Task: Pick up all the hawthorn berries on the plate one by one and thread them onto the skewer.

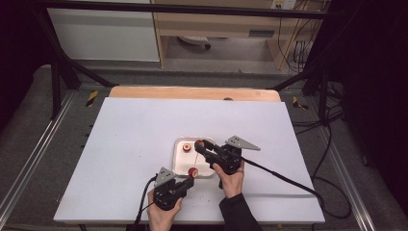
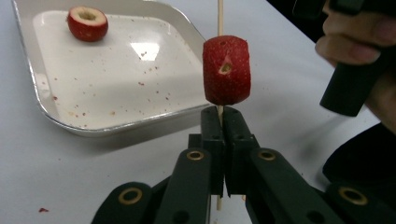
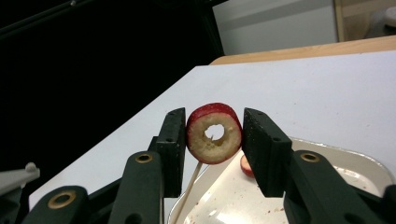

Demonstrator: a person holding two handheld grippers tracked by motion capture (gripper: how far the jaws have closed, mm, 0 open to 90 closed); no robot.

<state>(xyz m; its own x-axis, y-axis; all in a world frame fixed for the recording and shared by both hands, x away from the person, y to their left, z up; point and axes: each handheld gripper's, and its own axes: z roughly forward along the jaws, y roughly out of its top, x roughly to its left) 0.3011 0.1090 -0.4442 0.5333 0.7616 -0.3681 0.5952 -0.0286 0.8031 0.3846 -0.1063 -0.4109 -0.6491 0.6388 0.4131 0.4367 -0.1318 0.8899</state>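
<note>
**Three cored red fruits, one skewer, two claws**

No readable writing or brand on anything. Count: 3 red cored fruit pieces, 1 thin wooden skewer (image 2: 219, 18), 1 white square tray w/ rounded corners (image 1: 179, 166), 2 black two-jaw claws.

Left claw (image 2: 223, 116): jaws shut tight on the skewer, which stands upright btwn them. Threaded red fruit (image 2: 226, 70) sits on the stick just above the jaw tips, by the tray's near edge; skin speckled, small hole in its side.

Right claw (image 3: 214, 140): jaws part-closed on the ring-shaped red fruit (image 3: 214, 133), pale flesh, round hole through centre, skewer tip showing at the hole, held over the tray.

Loose red fruit (image 2: 87, 22) lies in the tray, hollow up. Tray speckled w/ red crumbs, on the white counter (image 1: 134, 139).
</note>
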